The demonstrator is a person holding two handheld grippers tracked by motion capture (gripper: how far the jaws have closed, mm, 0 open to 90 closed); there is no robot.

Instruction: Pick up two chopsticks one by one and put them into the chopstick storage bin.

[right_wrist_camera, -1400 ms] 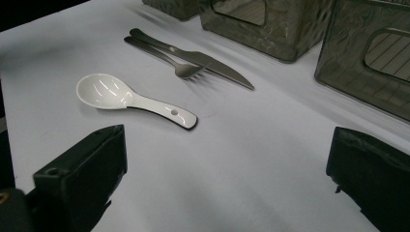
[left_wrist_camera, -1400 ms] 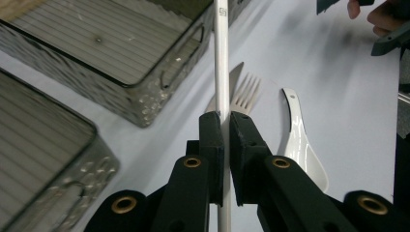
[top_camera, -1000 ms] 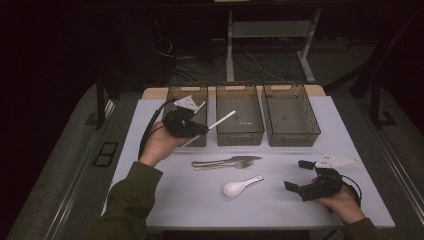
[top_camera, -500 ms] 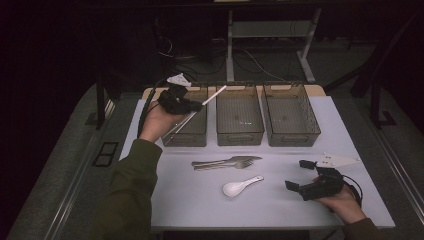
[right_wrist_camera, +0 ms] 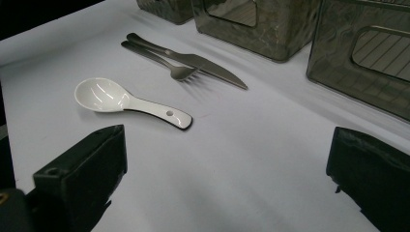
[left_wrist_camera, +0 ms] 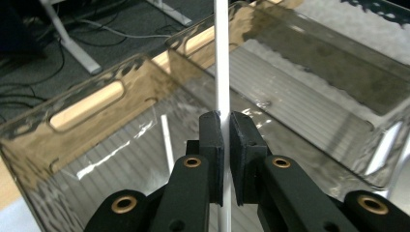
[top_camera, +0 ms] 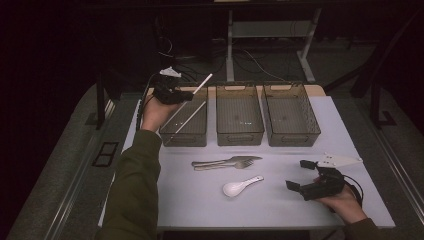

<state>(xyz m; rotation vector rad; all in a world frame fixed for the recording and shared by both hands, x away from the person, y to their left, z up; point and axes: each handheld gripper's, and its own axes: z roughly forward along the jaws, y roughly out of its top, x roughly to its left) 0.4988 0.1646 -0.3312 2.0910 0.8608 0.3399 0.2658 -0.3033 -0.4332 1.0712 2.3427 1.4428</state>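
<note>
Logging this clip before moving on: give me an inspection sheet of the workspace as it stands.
Surface: white table top.
Job's things: white chopstick held over the left bin; another chopstick lies inside it.
Clutter: knife, fork, white spoon; middle bin, right bin.
Grippers: left gripper shut on the chopstick; right gripper open, on the table.
Cables: floor cables.
Surroundings: dark room, desk legs.
</note>
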